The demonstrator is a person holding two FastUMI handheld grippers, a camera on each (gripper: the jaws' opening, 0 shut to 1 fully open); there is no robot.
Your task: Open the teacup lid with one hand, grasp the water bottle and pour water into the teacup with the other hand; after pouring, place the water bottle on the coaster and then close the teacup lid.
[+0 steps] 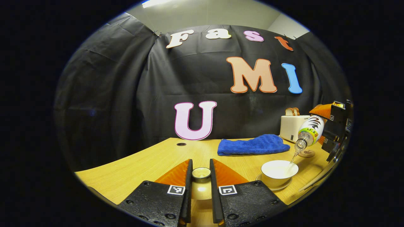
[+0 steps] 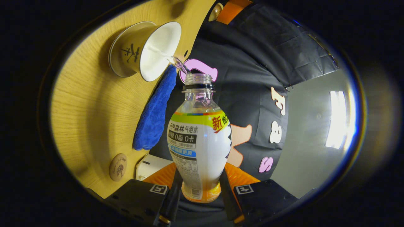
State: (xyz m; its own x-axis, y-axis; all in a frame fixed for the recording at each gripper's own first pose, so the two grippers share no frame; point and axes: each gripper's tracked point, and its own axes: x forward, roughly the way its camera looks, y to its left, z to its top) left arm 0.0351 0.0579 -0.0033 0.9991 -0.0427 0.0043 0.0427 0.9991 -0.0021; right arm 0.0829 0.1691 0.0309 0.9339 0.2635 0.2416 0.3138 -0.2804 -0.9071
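Wooden coaster beside toaster

A blue towel lies crumpled on the wooden table, toward two o'clock in the left gripper view. At three o'clock stands a white toaster holding bread slices, just beside the towel.

Bare tabletop lies open left of teacup, blue towel and toaster crowd behind, coaster unoccupied
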